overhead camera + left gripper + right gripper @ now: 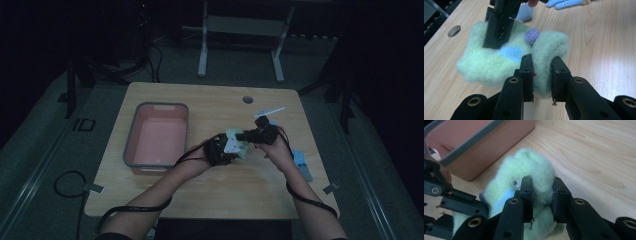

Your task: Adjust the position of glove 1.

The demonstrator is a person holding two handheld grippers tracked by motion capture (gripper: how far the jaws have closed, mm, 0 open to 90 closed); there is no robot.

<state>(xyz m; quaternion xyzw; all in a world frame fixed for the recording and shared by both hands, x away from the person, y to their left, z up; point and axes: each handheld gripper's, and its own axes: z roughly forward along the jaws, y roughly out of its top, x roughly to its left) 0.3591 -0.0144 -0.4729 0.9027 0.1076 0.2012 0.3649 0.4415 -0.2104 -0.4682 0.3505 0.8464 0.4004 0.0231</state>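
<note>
Both grippers have hold of the same fuzzy green sock point(499, 60), one at each end, over the middle of the table point(210, 195). The left gripper point(542, 75) is clamped on a thick fold of it: in the left gripper view the wool bulges up between the two black pads and spills out to the left of them, with a pale blue patch point(511, 53) just beyond the left pad and a small purple bobble point(532, 36) a little farther on. Past that, at the far end of the sock from this gripper, the right gripper's dark jaws come down from above and bite into the wool.

The right gripper point(542, 195) is likewise closed on the sock point(529, 172) (its pads are sunk well into the fluff), and most of the sock lies to the left of and below its jaws, running towards the left gripper's black linkage at the lower left edge of that view. Beyond the sock, up and to the left of the right gripper, sits a pink bin point(486, 152) with a grey rim.

From the high view the two grippers point(220, 150) point(260, 134) are close together with the green sock point(235, 145) bridging them, the bin point(130, 145) off to the left of the left gripper. A blue sock point(301, 162) lies on the table just beside the person's right forearm.
</note>
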